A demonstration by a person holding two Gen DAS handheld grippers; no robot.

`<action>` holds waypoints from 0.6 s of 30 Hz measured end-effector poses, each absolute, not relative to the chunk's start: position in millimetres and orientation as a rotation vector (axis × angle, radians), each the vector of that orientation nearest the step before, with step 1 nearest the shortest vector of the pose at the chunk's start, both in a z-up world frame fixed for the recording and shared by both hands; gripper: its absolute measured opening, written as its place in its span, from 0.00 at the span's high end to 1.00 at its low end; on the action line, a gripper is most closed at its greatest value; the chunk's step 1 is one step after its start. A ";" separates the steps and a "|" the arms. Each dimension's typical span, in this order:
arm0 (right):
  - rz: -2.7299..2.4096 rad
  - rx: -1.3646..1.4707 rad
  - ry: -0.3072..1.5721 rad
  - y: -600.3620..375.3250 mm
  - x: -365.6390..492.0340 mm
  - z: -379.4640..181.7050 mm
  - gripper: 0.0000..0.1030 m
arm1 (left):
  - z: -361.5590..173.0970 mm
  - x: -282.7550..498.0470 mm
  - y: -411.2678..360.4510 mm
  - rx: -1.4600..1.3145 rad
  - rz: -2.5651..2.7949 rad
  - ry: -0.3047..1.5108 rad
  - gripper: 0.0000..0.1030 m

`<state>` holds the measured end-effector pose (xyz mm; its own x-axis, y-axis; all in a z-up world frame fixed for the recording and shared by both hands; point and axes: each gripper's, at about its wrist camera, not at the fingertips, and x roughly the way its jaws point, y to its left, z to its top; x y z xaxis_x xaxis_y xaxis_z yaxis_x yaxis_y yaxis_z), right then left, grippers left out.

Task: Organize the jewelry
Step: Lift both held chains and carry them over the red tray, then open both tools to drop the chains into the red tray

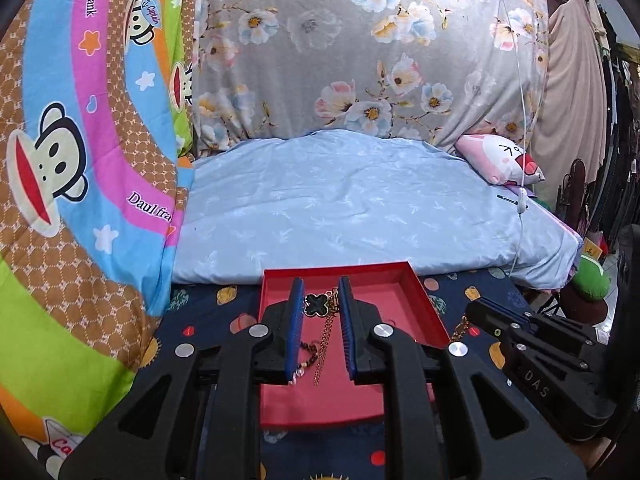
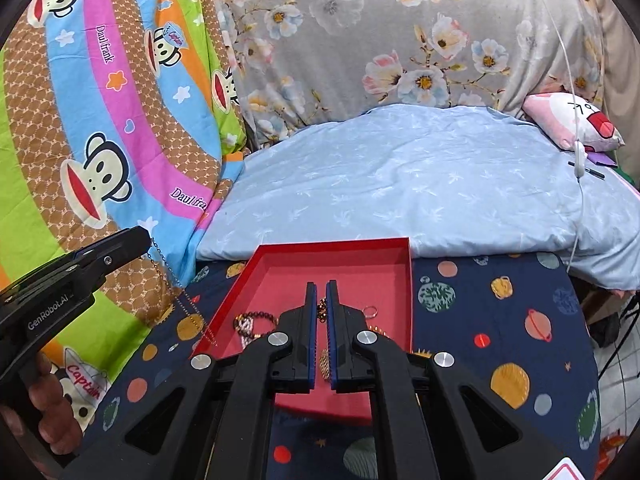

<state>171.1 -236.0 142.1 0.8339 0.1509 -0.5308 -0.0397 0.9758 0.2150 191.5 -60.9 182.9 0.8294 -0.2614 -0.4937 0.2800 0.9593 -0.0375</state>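
Note:
A shallow red tray (image 1: 416, 292) (image 2: 360, 252) lies on the dark planet-print cloth. My left gripper (image 1: 319, 292) hangs over it, jaws a little apart, with a gold chain necklace and its black clover pendant (image 1: 316, 305) between the pads. In the right wrist view the left gripper (image 2: 138, 240) looks shut on that chain (image 2: 176, 284), which droops into the tray. My right gripper (image 2: 321, 286) is nearly shut on a gold chain piece (image 2: 322, 309). It also shows in the left wrist view (image 1: 480, 306). A dark bead bracelet (image 2: 252, 320) and a thin ring (image 2: 370, 311) lie in the tray.
A light blue quilt (image 1: 360, 208) lies behind the tray. A monkey-print blanket (image 1: 80, 160) rises at the left. A floral cloth (image 1: 340, 60) hangs at the back. A pink cushion (image 1: 504, 160) and a white cable (image 1: 520, 160) are at the right.

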 end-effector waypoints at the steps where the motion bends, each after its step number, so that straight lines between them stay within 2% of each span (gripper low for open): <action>1: 0.104 0.200 0.578 -236.5 177.3 142.1 0.96 | 182.8 197.2 -63.0 0.037 -0.287 0.518 0.84; 18: 0.131 0.190 0.654 -231.8 260.4 111.7 0.96 | 148.5 283.7 -85.1 0.083 -0.248 0.588 0.84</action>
<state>260.4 -231.8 111.7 0.7865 0.1806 -0.5906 -0.0612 0.9744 0.2164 283.7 -85.1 148.5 0.8032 -0.2081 -0.5582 0.2552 0.9669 0.0068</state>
